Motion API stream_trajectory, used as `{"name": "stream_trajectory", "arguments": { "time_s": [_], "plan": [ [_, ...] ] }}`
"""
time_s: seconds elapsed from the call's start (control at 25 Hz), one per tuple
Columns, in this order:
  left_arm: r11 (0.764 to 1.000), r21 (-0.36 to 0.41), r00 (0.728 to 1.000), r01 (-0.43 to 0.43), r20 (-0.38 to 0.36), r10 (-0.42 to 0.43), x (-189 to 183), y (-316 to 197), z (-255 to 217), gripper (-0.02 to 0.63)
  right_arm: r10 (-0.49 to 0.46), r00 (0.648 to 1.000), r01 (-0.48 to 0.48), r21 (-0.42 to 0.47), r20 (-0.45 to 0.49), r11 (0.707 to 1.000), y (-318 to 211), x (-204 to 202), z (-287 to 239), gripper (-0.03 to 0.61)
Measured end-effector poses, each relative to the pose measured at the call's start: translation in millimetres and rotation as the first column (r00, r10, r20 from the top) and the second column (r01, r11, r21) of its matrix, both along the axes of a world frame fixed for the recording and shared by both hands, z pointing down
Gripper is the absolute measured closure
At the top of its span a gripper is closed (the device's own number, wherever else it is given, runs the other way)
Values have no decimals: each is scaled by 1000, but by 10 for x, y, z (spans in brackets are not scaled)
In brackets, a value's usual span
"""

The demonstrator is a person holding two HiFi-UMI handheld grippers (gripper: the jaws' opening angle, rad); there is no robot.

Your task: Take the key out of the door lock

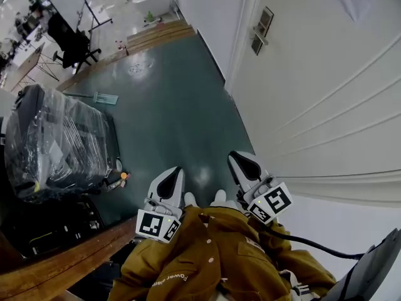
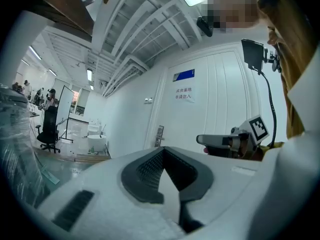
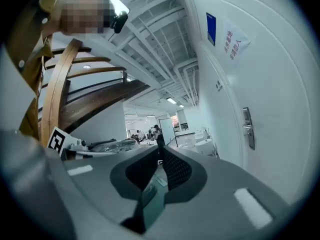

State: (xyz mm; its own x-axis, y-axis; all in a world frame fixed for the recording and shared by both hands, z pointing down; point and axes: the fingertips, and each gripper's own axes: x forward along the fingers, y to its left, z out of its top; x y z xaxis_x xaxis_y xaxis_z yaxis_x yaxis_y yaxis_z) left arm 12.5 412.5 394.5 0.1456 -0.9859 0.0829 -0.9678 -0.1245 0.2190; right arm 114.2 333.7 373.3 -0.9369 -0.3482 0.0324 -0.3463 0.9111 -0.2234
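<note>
i'm holding both tongs low against my jacket. the left tongs are clenched with nothing in them, and the right tongs are clenched on nothing too. neither is near the work yet.

the key should be sitting in the lock plate on the white door, well ahead of me and off to my right. at this range the plate is tiny in every view, so i'm not making out the key itself.

i'm expecting a small, light, stiff piece of metal, smooth enough to slip from the pads. i'm planning to pinch the flat head across its two broad faces, close to the lock. then i'd draw it straight out along its shaft so it doesn't bind.

the only thing like a container is the black case wrapped in plastic film to my left on the floor. it's closed, and i can't tell what's inside.
</note>
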Motion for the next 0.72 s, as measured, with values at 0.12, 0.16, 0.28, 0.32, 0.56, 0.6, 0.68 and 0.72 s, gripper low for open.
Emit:
{"name": "stream_trajectory", "arguments": {
  "time_s": [0.12,0.16,0.28,0.32,0.56,0.6,0.68,0.72],
  "plan": [
    [1000,-10,1000,0,-8,0,27,-17,21,617,-2,1000,2,-15,9,1000,-21,32,-12,551],
    [1000,-14,1000,0,-9,0,42,-26,26,617,3,1000,-3,-16,2,1000,-34,62,4,549],
    [1000,-26,1000,5,-6,-5,42,-52,42,617,4,1000,-4,-32,-3,999,-73,139,58,550],
    [1000,-28,1000,13,-6,-14,25,-61,54,617,-2,1000,2,-34,-7,999,-98,151,83,549],
    [996,-67,998,63,-24,-65,-314,-356,301,617,-36,998,33,-66,-52,997,-450,-61,354,549],
    [995,-74,997,68,-27,-70,-412,-464,342,617,-42,997,38,-72,-59,997,-547,-140,393,549],
    [995,-77,997,70,-32,-73,-644,-763,410,617,-41,997,36,-70,-71,997,-831,-335,457,549],
    [995,-75,997,65,-35,-67,-770,-945,442,617,-31,997,27,-66,-75,997,-1012,-444,483,549]
  ]
}}
